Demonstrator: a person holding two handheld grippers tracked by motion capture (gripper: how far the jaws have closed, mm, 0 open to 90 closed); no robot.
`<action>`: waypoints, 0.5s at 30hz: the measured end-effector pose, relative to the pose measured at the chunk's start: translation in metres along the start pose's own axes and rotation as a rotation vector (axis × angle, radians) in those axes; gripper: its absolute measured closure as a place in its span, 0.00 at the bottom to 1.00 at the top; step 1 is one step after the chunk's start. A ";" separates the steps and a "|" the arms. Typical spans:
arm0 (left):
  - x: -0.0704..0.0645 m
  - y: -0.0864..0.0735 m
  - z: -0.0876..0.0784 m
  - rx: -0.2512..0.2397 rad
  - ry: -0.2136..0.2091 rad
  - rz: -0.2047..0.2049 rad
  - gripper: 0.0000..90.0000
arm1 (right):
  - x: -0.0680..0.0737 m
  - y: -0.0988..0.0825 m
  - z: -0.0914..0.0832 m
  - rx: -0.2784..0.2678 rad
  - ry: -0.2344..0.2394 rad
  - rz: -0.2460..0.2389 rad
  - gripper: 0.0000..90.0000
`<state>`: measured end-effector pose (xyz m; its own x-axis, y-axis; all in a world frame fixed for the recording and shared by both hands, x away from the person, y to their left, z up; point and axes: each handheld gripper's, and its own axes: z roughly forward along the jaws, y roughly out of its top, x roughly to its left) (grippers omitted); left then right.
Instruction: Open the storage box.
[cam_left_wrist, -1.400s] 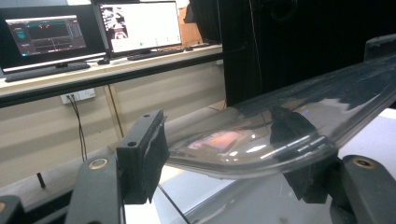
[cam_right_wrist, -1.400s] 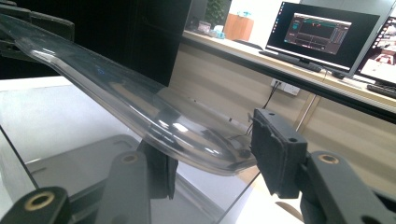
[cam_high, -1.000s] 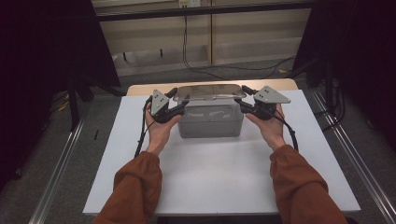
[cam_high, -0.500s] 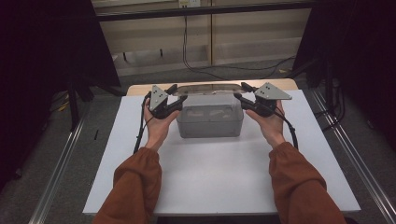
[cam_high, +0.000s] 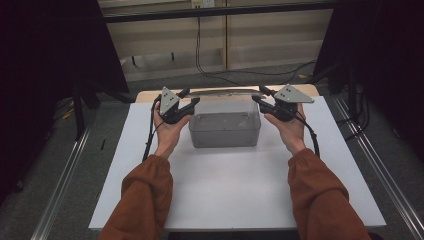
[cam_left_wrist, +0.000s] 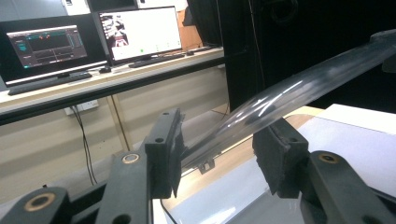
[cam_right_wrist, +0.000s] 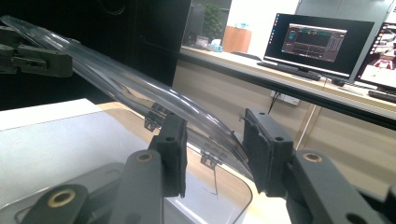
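A clear plastic box (cam_high: 225, 131) stands at the back middle of the white table (cam_high: 225, 192). Its transparent lid (cam_high: 225, 92) is lifted over the box's rear edge, hinged at the back, and bows slightly along its length. My left gripper (cam_high: 192, 98) has the lid's left end between its jaws, and my right gripper (cam_high: 256, 96) has the right end. In the left gripper view the lid (cam_left_wrist: 289, 93) runs slantwise across the gap of that gripper (cam_left_wrist: 219, 149), touching both pads. The right gripper view shows the lid (cam_right_wrist: 116, 79) likewise within that gripper (cam_right_wrist: 212, 149). Both pairs of jaws have just been closing on the lid.
Metal rails (cam_high: 65, 175) run along both sides of the table, with dark curtains beyond. A low shelf with cables (cam_high: 200, 55) stands behind. Monitors (cam_left_wrist: 140, 30) sit on a desk off to the side. White table surface lies in front of the box.
The jaws of both grippers have narrowed around the lid's ends. The lid now stands raised at the rear of the box. The hands have stayed nearly in place.
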<state>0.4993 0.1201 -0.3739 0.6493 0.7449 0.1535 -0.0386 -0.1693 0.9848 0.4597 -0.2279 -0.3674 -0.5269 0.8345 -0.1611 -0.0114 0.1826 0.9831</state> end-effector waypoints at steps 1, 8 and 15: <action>0.001 0.000 0.000 0.002 0.001 0.001 0.59 | -0.001 0.000 0.001 0.003 0.001 -0.003 0.66; 0.004 0.003 0.003 0.008 -0.003 -0.006 0.60 | -0.004 0.000 0.007 0.014 -0.002 -0.013 0.67; 0.008 0.004 0.007 0.001 -0.006 -0.028 0.61 | -0.008 -0.002 0.011 0.029 -0.016 -0.031 0.64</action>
<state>0.5097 0.1205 -0.3691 0.6549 0.7453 0.1249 -0.0191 -0.1489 0.9887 0.4733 -0.2289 -0.3689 -0.5127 0.8365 -0.1932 -0.0029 0.2233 0.9747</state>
